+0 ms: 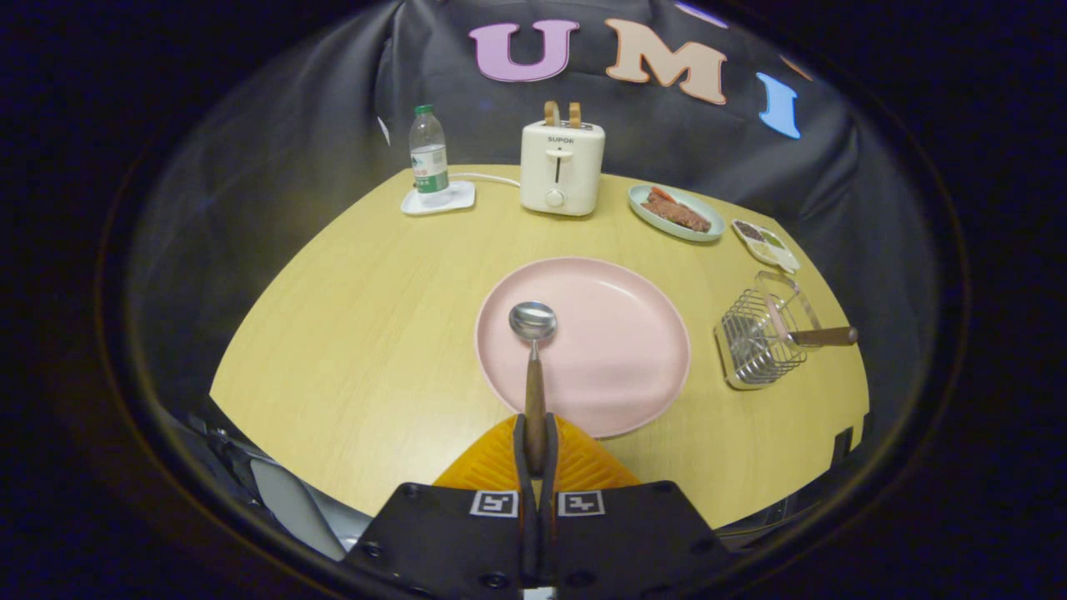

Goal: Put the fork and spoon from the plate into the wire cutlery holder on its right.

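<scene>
My gripper [534, 446] is shut on the brown wooden handle of the spoon [533, 350]. The spoon points straight ahead from the fingers, its shiny steel bowl hanging over the left part of the round pink plate [617, 350]. The plate lies flat on the yellow wooden table just beyond the fingers. To the plate's right stands the wire cutlery holder [757, 333], tipped in this view, and a brown handle [824, 336] of a utensil, likely the fork, sticks out of it to the right.
Along the table's [367, 350] far edge stand a water bottle [428, 158] on a white coaster, a cream toaster [561, 165] with its cord, a pale green dish of food [675, 212] and a small sauce dish [765, 244]. An orange object [488, 462] lies under the fingers.
</scene>
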Available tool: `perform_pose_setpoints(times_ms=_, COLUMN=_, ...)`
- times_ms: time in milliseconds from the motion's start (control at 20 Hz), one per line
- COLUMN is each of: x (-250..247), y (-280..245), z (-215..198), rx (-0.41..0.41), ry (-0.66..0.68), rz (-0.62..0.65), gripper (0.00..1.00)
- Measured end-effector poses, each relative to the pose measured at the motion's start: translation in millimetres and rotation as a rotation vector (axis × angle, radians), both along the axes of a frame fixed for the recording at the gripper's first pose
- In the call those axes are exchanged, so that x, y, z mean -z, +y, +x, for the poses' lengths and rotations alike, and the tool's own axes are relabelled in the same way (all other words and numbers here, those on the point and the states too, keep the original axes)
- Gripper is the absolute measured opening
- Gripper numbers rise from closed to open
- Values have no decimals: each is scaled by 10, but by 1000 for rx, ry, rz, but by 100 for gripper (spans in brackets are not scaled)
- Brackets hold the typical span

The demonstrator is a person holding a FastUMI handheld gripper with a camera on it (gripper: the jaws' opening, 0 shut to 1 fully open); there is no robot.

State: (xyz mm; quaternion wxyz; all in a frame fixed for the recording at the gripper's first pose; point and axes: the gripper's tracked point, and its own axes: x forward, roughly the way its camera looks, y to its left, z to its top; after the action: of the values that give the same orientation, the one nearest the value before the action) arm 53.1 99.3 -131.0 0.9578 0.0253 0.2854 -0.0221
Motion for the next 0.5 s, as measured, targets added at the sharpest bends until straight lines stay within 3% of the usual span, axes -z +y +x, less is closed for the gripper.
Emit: perform_pose_setpoints(times_ms=500, x=-686, y=-320, z=-161, rx=92, ry=33, rz=31, gripper=3)
